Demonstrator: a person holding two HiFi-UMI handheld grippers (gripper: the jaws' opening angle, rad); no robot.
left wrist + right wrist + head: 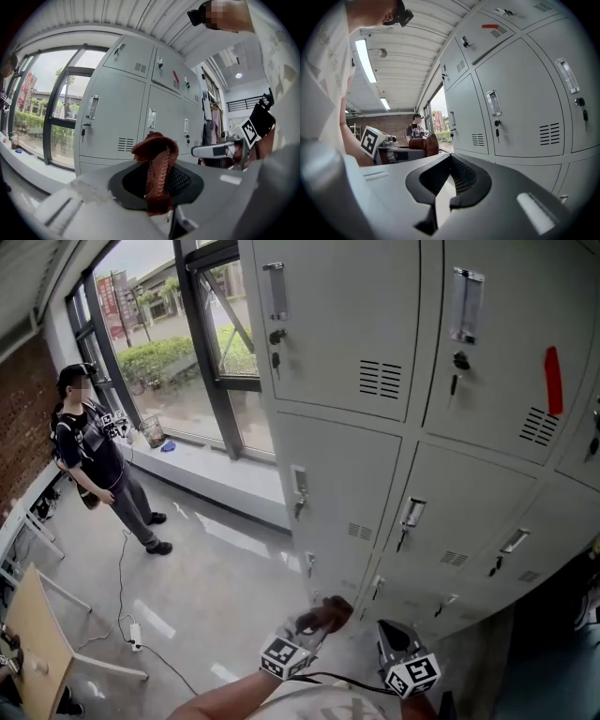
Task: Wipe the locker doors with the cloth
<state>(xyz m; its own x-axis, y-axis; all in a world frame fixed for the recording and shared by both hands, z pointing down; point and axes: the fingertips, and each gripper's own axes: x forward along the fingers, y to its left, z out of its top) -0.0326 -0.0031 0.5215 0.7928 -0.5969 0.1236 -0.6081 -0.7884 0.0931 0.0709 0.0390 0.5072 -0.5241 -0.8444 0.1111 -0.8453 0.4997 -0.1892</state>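
Head view: cloth pinched in the left gripper, low before the lockers

Down by the bottom row, the left gripper [317, 624] has its jaws closed on a reddish-brown cloth [327, 613]. In the left gripper view the cloth [157, 171] stands up out of the jaws in a crumpled, folded bunch, clear of the grey locker doors [347, 324] ahead and not touching them. The right gripper [395, 636] hangs just beside it; in its own view its jaws [447, 180] sit close together with only a thin slit between them and nothing held.

The cloth looks soft, light and limp. It will likely flop and fold rather than press flat, so the grip low on the bunch seems right, leaving a loose pad to drag over the metal. The doors are stiff, smooth sheet steel.

Snags are probable: keys [275, 360] hang in the locks, handles [300, 486] stick out, vent slots [381, 379] could catch threads, and a red tag [553, 381] sits on an upper door. A person [94, 451] stands by the window [178, 334], well apart, with a cable [122, 592] trailing across the floor
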